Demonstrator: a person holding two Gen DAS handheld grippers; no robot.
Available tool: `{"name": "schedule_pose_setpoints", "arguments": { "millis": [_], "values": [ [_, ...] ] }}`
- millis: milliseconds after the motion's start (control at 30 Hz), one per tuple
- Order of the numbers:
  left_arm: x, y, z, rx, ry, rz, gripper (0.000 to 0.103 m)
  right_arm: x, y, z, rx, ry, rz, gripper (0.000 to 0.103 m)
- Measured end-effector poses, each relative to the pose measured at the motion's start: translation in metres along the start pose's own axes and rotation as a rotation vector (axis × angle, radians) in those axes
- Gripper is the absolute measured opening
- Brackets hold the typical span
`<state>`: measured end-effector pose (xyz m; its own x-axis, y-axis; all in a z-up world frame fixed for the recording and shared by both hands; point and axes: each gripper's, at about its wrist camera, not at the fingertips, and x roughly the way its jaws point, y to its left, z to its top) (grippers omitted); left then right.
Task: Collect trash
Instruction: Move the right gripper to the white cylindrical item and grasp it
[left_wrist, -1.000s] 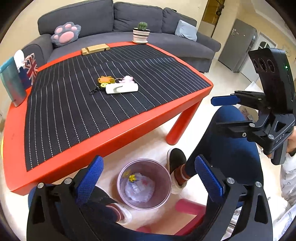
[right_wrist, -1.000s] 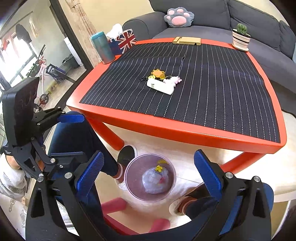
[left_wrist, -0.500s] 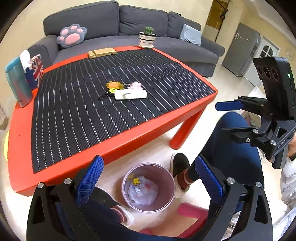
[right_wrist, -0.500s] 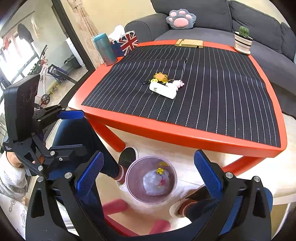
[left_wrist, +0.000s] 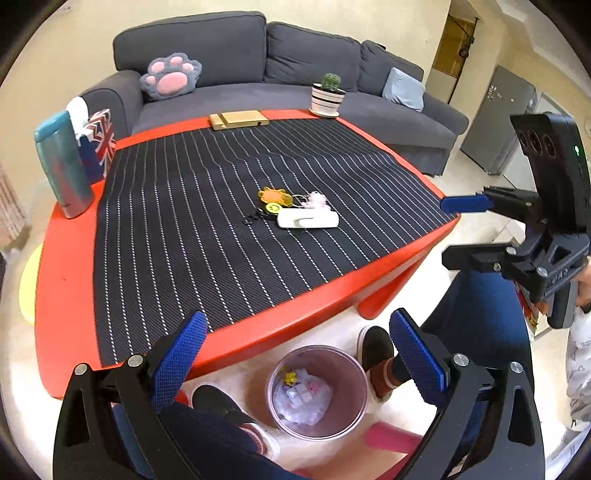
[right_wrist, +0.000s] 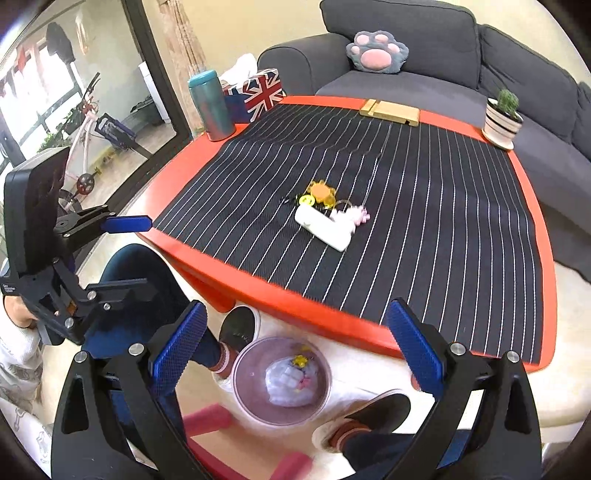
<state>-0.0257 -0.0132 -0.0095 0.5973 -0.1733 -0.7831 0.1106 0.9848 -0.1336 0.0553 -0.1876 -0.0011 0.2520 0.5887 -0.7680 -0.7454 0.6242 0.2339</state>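
While both tongs are hanging low over the floor, the job is sitting between two steps: some trash is already lying in the little pink trash bin (left_wrist: 317, 391), and more things are waiting up on the red tabletop (left_wrist: 66, 280).

The left tongs (left_wrist: 295, 354) are spread wide and holding nothing. The right tongs (right_wrist: 295, 347) are spread wide too, and they are empty as well. Both are pointing down toward the bin, which is standing on the floor just under the near edge of the tabletop, between the person's two dark shoes. Inside the bin a crumpled white wad (right_wrist: 291, 384) is lying with a small yellow bit on top.

On the striped mat (left_wrist: 207, 229), near the middle, a white plastic piece (left_wrist: 308, 219) is lying beside a yellow keychain (left_wrist: 273, 197) and a small pink charm (left_wrist: 317, 199). They are touching or nearly touching; how they are linked is hard to tell. Whether they count as trash is a guess.

For the next move, one pair of tongs is needing to lift up over the tabletop edge, reach out to that little pile and close on one piece only. The white piece looks smooth, so it may be slipping if pinched at its end. The teal bottle (right_wrist: 210, 107), flag tissue box (right_wrist: 258, 94) and cactus pot (right_wrist: 502, 122) are standing far away at the edges.
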Motion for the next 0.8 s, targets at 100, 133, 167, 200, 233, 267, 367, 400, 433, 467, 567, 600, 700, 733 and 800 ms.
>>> {"name": "schedule_pose_setpoints", "arguments": {
  "millis": [100,133,167,200,233,267,367,400,433,467,567,600,700,733,800],
  "values": [
    [0.001,0.003,0.002,-0.002,0.0,0.003,0.095,0.008,-0.002,0.014,-0.016,0.01,-0.001,0.096],
    [0.001,0.004,0.002,-0.002,0.0,0.004,0.095,0.01,-0.003,0.018,-0.021,0.014,-0.004,0.096],
    [0.0,0.005,0.003,-0.004,-0.002,0.005,0.095,0.013,-0.003,0.022,-0.028,0.017,-0.005,0.096],
    [0.0,0.005,0.004,-0.005,-0.002,0.005,0.095,0.016,-0.003,0.025,-0.034,0.021,-0.005,0.096],
    [0.0,0.005,0.005,-0.007,-0.003,0.004,0.095,0.02,-0.003,0.03,-0.043,0.029,-0.005,0.096],
    [0.0,0.006,0.005,-0.008,-0.004,0.003,0.095,0.024,-0.003,0.035,-0.052,0.036,-0.006,0.096],
    [0.0,0.007,0.006,-0.01,-0.006,0.001,0.095,0.037,-0.001,0.046,-0.092,0.053,-0.016,0.096],
    [0.0,0.008,0.006,-0.012,-0.007,0.0,0.095,0.042,0.0,0.05,-0.111,0.059,-0.019,0.096],
    [0.0,0.008,0.006,-0.013,-0.007,-0.001,0.095,0.046,0.001,0.052,-0.123,0.065,-0.026,0.096],
    [0.0,0.009,0.006,-0.014,-0.008,-0.001,0.095,0.051,0.002,0.055,-0.141,0.074,-0.034,0.096],
    [0.002,0.009,0.005,-0.017,-0.006,-0.004,0.095,0.067,0.003,0.061,-0.176,0.104,-0.047,0.089],
    [0.002,0.01,0.005,-0.018,-0.005,-0.006,0.095,0.073,0.004,0.062,-0.187,0.117,-0.053,0.085],
    [0.004,0.01,0.004,-0.023,-0.002,-0.011,0.095,0.09,0.005,0.066,-0.205,0.153,-0.064,0.074],
    [0.004,0.01,0.003,-0.025,-0.001,-0.013,0.095,0.097,0.005,0.066,-0.209,0.166,-0.069,0.071],
    [0.005,0.011,0.003,-0.029,-0.001,-0.015,0.095,0.104,0.005,0.067,-0.214,0.182,-0.073,0.059]
  ]
}}
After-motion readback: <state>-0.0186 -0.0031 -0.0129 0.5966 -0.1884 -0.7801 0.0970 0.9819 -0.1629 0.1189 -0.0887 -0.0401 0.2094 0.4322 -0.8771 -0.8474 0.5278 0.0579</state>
